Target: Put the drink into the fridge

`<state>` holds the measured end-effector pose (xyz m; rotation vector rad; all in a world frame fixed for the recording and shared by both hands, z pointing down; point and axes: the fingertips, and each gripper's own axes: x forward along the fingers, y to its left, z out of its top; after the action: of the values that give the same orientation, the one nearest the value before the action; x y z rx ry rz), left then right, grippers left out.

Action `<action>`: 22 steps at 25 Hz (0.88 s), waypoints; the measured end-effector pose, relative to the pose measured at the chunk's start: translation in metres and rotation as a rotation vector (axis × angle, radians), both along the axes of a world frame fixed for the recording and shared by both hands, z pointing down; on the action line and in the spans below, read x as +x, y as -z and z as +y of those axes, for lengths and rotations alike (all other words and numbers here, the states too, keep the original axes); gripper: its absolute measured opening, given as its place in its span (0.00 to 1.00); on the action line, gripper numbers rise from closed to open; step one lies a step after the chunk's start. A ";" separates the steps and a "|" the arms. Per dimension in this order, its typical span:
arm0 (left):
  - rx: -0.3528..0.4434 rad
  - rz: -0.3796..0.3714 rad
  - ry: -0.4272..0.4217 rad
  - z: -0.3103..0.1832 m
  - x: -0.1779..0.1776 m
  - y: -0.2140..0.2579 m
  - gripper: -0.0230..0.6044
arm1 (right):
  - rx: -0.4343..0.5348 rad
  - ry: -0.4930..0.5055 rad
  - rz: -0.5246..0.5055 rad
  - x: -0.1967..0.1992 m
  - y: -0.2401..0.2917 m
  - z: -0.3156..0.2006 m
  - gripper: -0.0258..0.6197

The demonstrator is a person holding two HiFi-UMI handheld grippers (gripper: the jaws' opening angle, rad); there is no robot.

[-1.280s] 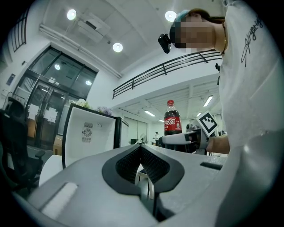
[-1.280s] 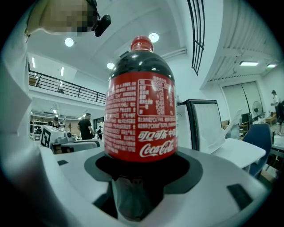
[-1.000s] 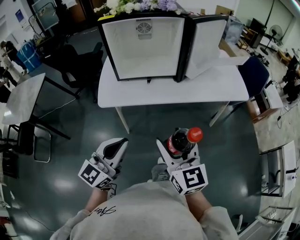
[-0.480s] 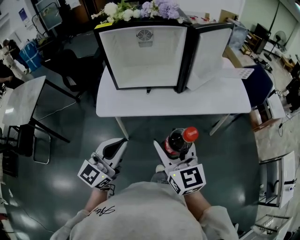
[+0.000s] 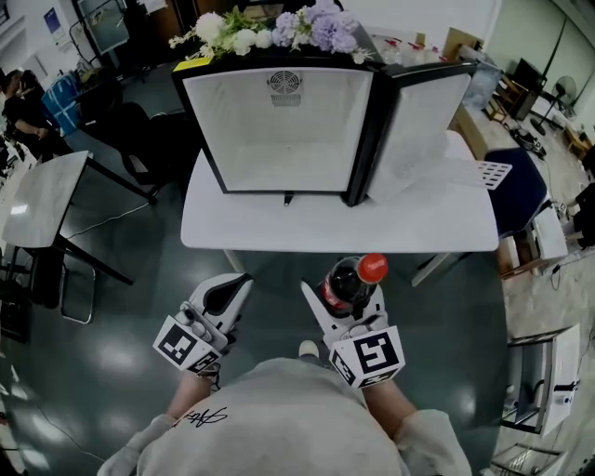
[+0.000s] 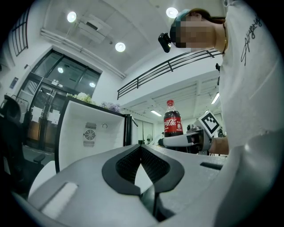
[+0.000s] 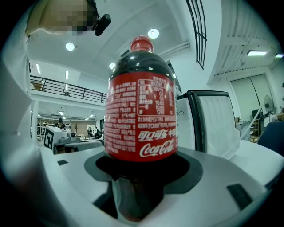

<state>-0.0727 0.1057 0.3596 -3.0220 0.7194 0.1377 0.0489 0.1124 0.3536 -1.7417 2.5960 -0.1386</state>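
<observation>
A cola bottle [image 5: 350, 279] with a red cap and red label stands upright between the jaws of my right gripper [image 5: 342, 290], which is shut on it; the label fills the right gripper view at the bottle [image 7: 141, 119]. My left gripper [image 5: 226, 296] is shut with nothing in it, its pads touching in the left gripper view [image 6: 141, 163]. The small fridge [image 5: 279, 116] stands on the white table [image 5: 335, 218] ahead, its door [image 5: 423, 116] swung open to the right and its white inside bare. Both grippers hang over the floor, short of the table's near edge.
Flowers [image 5: 270, 23] lie on top of the fridge. A marble-topped side table [image 5: 37, 200] and a black chair [image 5: 139, 130] stand at the left. A dark blue chair [image 5: 521, 186] and a paper sheet [image 5: 493, 172] are at the right end of the table.
The whole view has moved toward the table and fridge, which now sit nearer and larger. Both grippers keep their pose, the right one still holding the bottle.
</observation>
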 end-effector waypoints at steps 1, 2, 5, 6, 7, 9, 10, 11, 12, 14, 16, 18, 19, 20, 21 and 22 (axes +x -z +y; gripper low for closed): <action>0.000 0.000 0.003 -0.004 0.004 0.000 0.04 | 0.000 0.005 -0.001 0.003 0.000 -0.004 0.49; 0.001 -0.001 0.006 -0.008 0.007 0.000 0.04 | 0.002 0.011 -0.002 0.006 0.000 -0.009 0.49; 0.000 -0.003 0.022 -0.017 0.016 -0.001 0.04 | 0.005 0.035 -0.005 0.013 -0.001 -0.020 0.49; 0.000 -0.003 0.027 -0.020 0.018 -0.001 0.04 | 0.005 0.043 -0.004 0.014 -0.001 -0.023 0.49; 0.002 -0.003 0.032 -0.022 0.020 -0.001 0.04 | 0.004 0.050 -0.004 0.016 -0.001 -0.026 0.49; 0.005 -0.006 0.039 -0.025 0.024 -0.001 0.04 | 0.005 0.064 -0.002 0.019 -0.001 -0.030 0.49; 0.007 -0.007 0.041 -0.026 0.026 -0.001 0.04 | 0.005 0.070 -0.003 0.020 -0.002 -0.032 0.49; 0.008 -0.008 0.044 -0.026 0.028 -0.001 0.04 | 0.005 0.077 -0.003 0.021 -0.003 -0.033 0.49; 0.008 -0.007 0.048 -0.027 0.029 -0.001 0.04 | 0.005 0.083 -0.003 0.021 -0.004 -0.035 0.49; 0.002 -0.001 0.054 -0.029 0.029 -0.001 0.04 | 0.004 0.093 -0.005 0.021 -0.005 -0.038 0.49; -0.005 0.004 0.050 -0.031 0.031 -0.002 0.04 | -0.002 0.100 -0.005 0.020 -0.006 -0.041 0.49; -0.006 0.003 0.043 -0.034 0.034 -0.004 0.04 | -0.014 0.100 -0.004 0.023 -0.008 -0.043 0.49; -0.005 0.002 0.041 -0.035 0.035 -0.003 0.04 | -0.019 0.100 -0.006 0.024 -0.010 -0.044 0.49; -0.003 0.002 0.040 -0.037 0.036 -0.003 0.04 | -0.022 0.100 -0.011 0.024 -0.011 -0.044 0.49; -0.001 0.001 0.041 -0.038 0.036 -0.002 0.04 | -0.024 0.102 -0.015 0.023 -0.011 -0.044 0.49; 0.000 0.002 0.042 -0.039 0.036 -0.001 0.04 | -0.025 0.102 -0.016 0.023 -0.010 -0.045 0.49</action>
<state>-0.0371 0.0669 0.3601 -3.0050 0.7823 0.1388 0.0720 0.0677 0.3640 -1.6081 2.6842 -0.1864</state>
